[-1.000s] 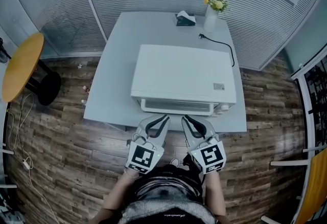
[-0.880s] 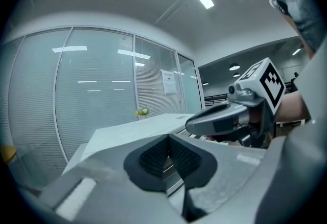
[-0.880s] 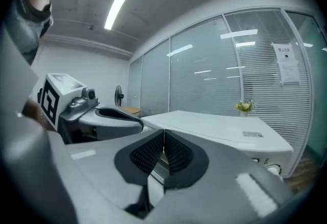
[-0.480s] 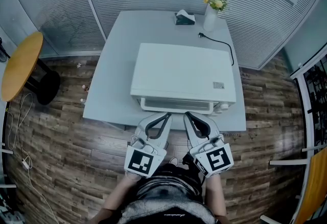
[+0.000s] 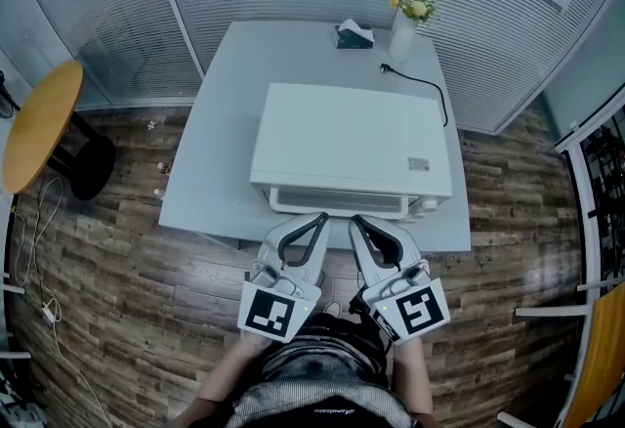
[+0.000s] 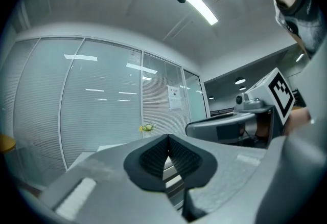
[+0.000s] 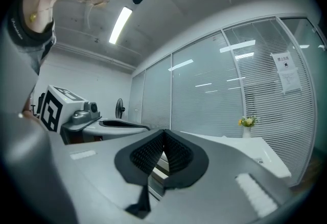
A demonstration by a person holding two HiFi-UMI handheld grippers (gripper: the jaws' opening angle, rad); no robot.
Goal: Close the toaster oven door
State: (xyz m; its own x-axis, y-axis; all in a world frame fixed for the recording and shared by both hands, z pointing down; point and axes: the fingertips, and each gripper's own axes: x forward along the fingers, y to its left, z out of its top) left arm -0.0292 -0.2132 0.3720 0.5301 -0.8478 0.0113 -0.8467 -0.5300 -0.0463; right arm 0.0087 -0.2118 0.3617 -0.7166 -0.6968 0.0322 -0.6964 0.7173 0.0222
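Seemingly untouched, toaster oven (image 5: 352, 138) just beyond L gripper (image 5: 320, 219), R gripper (image 5: 355, 221).

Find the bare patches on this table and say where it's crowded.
Widest patch: the left strip of the table, between the toaster oven and the left edge. A narrower band lies behind the oven, before the tissue box. Crowded: the back right corner, with vase and cord, and the front edge, by the left tongs and right tongs.
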